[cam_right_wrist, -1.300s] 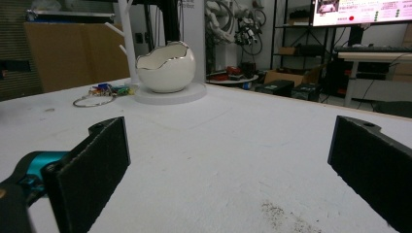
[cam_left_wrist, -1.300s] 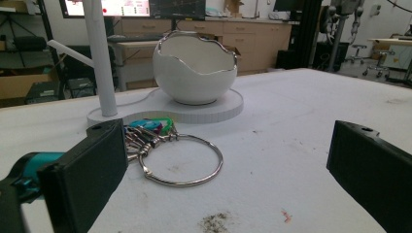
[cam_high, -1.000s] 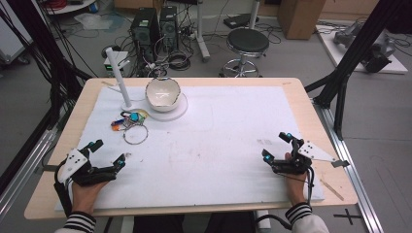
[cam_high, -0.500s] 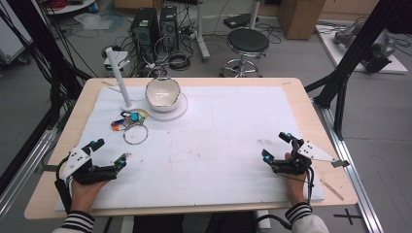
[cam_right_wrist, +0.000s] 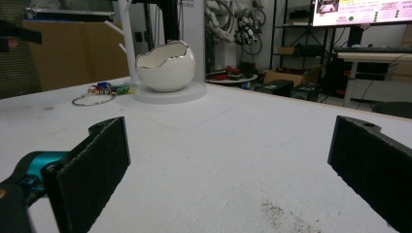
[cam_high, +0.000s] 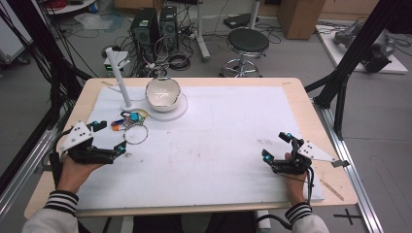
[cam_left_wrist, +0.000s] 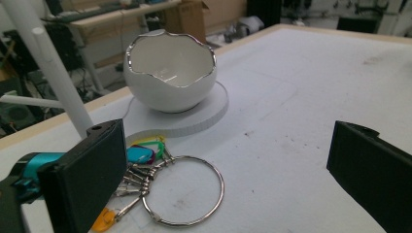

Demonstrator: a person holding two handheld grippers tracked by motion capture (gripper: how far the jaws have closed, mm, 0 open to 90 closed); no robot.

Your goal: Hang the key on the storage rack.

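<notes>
A metal key ring with coloured tags (cam_high: 133,127) lies on the white mat (cam_high: 218,145), just in front of a white egg-shaped bowl (cam_high: 163,94) with a silver rim. My left gripper (cam_high: 111,137) is open, just left of the ring and apart from it. In the left gripper view the key ring (cam_left_wrist: 138,154) lies close between the wide-apart jaws, with the bowl (cam_left_wrist: 170,77) behind it. My right gripper (cam_high: 276,145) rests open at the mat's right side, holding nothing. In the right gripper view the bowl (cam_right_wrist: 166,65) stands far off.
The bowl sits on a round white base (cam_high: 180,109). A white peg stand (cam_high: 119,77) rises to its left near the table's back left. A thin wooden stick (cam_high: 333,189) lies by the front right corner. The wooden table edge (cam_high: 311,111) frames the mat.
My left gripper has moved forward toward the key ring. The right gripper has stayed where it was.
</notes>
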